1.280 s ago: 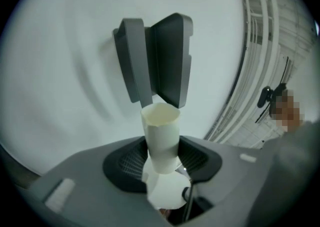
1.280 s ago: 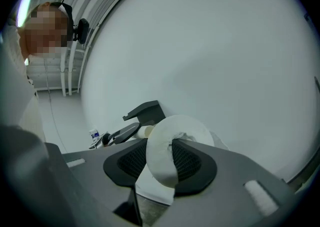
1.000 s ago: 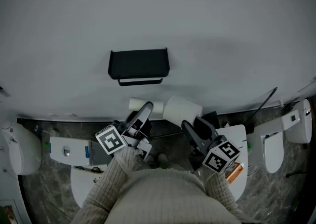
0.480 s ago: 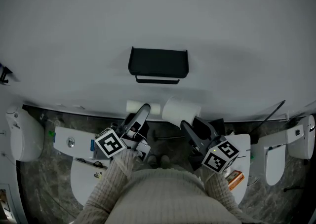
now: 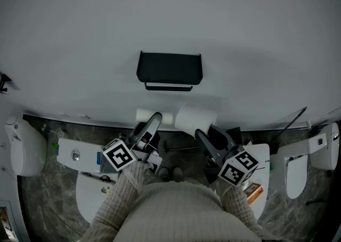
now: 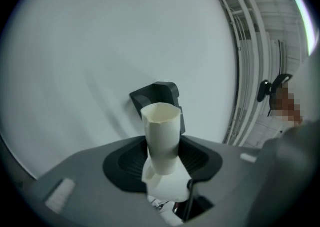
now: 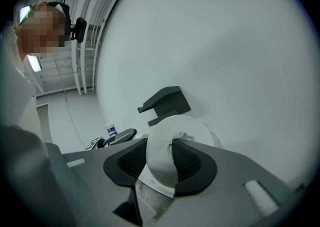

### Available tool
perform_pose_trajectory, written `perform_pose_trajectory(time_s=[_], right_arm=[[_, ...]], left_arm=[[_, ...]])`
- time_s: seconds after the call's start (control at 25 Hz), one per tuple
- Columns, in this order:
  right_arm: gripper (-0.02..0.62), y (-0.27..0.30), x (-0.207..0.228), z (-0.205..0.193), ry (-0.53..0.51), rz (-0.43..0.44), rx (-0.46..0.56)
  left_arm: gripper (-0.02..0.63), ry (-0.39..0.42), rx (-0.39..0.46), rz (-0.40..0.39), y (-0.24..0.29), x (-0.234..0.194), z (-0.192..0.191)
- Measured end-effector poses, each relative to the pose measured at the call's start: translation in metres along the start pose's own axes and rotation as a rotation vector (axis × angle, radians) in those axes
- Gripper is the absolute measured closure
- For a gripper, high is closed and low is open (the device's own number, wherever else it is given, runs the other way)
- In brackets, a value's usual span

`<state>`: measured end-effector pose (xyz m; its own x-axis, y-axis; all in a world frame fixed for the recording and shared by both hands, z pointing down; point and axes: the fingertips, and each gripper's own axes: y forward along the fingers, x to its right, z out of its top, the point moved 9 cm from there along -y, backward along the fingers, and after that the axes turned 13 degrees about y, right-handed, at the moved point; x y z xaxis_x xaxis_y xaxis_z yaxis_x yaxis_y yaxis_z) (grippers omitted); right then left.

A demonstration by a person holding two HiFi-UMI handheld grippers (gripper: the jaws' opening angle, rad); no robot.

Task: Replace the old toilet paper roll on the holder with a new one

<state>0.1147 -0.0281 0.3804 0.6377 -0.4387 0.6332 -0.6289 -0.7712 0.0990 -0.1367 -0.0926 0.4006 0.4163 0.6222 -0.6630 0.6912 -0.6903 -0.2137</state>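
The left gripper (image 5: 153,122) grips the old core (image 6: 161,136), the right gripper (image 5: 204,135) the new roll (image 5: 195,119), which must next slide onto the empty holder (image 5: 169,68)

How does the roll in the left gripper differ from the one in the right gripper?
The tube in the left gripper is nearly bare, narrow cardboard; the full roll in the right gripper is fat with wound paper. The tube shows a round open end; the full roll dents where the jaws squeeze it. Both are whitish and gripped, with the holder empty.
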Motion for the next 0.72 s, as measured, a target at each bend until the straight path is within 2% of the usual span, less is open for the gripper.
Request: perform_pose_trajectory(time_s=[0.24, 0.44, 0.6, 0.72], right_arm=[[0.449, 0.0001, 0.0031, 0.0023, -0.001, -0.003, 0.002], [0.449, 0.0016, 0.0046, 0.0041, 0.0, -0.006, 0.002], [0.449, 0.0012, 0.0058, 0.0045, 0.001, -0.005, 0.004], [0.449, 0.0004, 0.0063, 0.005, 0.001, -0.004, 0.005]], left_arm=[[0.425, 0.004, 0.004, 0.015, -0.0016, -0.0034, 0.0002], [0.43, 0.028, -0.034, 0.004, 0.0013, -0.0019, 0.0002], [0.426, 0.01, 0.002, 0.005, 0.0023, -0.002, 0.0011], [0.427, 0.005, -0.004, 0.003, 0.002, -0.0042, -0.0001]])
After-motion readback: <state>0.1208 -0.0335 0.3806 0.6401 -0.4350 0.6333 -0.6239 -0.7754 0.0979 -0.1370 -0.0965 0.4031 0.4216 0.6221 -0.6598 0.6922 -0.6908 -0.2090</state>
